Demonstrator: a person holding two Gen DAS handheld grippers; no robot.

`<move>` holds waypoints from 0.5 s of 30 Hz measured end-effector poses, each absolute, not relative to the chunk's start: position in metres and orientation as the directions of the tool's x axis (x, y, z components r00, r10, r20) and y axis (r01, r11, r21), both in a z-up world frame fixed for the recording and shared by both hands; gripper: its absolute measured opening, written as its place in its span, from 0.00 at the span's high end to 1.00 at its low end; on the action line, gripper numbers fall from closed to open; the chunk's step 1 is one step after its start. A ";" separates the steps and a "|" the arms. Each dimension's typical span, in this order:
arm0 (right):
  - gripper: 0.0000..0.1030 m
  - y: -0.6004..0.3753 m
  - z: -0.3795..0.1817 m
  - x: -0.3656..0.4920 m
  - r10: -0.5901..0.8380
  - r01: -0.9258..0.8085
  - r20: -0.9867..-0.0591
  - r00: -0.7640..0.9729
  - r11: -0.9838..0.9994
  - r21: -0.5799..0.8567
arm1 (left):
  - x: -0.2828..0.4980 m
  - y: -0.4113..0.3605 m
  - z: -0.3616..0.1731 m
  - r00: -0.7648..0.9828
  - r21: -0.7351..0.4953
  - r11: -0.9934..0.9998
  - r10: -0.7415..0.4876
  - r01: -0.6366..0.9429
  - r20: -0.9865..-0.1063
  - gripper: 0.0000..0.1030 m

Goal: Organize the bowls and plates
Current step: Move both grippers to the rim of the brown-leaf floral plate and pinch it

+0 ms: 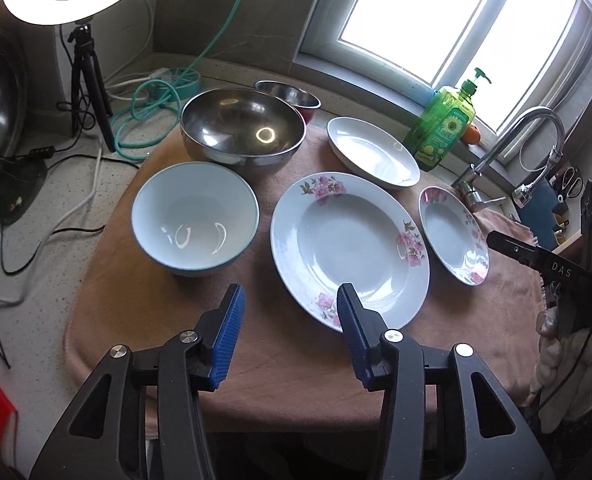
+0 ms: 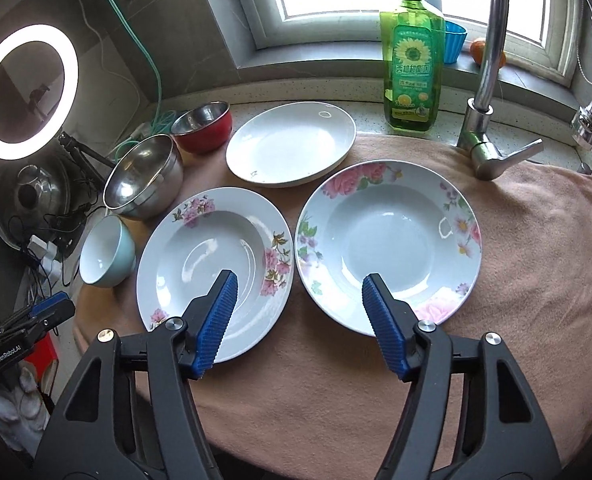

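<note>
On a pink cloth [image 1: 288, 360] lie a pale blue bowl [image 1: 195, 220], a large steel bowl [image 1: 243, 126], a small red bowl [image 1: 292, 96], a white plate [image 1: 371, 152] and two flowered plates [image 1: 349, 248] [image 1: 453, 234]. My left gripper [image 1: 291, 292] hangs open over the cloth, between the blue bowl and the near rim of the bigger flowered plate, with nothing in it. My right gripper [image 2: 299, 278] is open too. One finger stands over the blossom plate [image 2: 216, 268], the other over the rose plate [image 2: 389, 244]. Neither plate is gripped.
A green soap bottle [image 2: 411, 68] and a steel faucet [image 2: 491, 80] stand behind the plates by the window. At the left are a ring light [image 2: 26, 88] on a tripod, a green hose [image 1: 148, 120], cables and a pot lid [image 2: 28, 200].
</note>
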State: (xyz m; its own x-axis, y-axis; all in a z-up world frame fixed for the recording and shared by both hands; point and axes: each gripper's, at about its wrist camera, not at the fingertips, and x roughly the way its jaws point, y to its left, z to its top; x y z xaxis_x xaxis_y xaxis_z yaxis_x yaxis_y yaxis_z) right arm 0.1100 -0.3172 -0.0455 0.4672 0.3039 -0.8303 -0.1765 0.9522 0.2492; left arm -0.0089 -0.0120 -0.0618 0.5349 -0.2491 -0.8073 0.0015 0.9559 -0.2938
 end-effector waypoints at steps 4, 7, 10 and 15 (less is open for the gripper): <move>0.40 -0.303 -0.052 0.130 0.329 -0.246 -0.839 0.435 0.939 0.241 | -0.013 -0.010 -0.073 0.520 -0.321 0.946 -0.256 -0.037 -0.815 0.64; 0.45 -0.292 -0.058 0.144 0.347 -0.295 -0.848 0.401 0.925 0.239 | -0.016 -0.009 -0.081 0.513 -0.340 0.938 -0.259 -0.068 -0.818 0.70; 0.45 -0.284 -0.062 0.157 0.371 -0.338 -0.853 0.366 0.907 0.250 | -0.018 -0.008 -0.088 0.503 -0.373 0.922 -0.276 -0.101 -0.819 0.70; 0.50 -0.275 -0.077 0.183 0.384 -0.382 -0.873 0.301 0.887 0.258 | -0.014 -0.008 -0.102 0.485 -0.419 0.894 -0.299 -0.159 -0.822 0.71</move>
State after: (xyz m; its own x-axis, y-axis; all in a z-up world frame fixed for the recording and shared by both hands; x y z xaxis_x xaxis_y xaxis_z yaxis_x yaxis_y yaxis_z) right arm 0.1833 -0.2751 -0.0770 0.3010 0.3840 -0.8729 -0.3822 0.8872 0.2585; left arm -0.0137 -0.0081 -0.1023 0.4848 -0.2989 -0.8219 -0.1585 0.8942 -0.4187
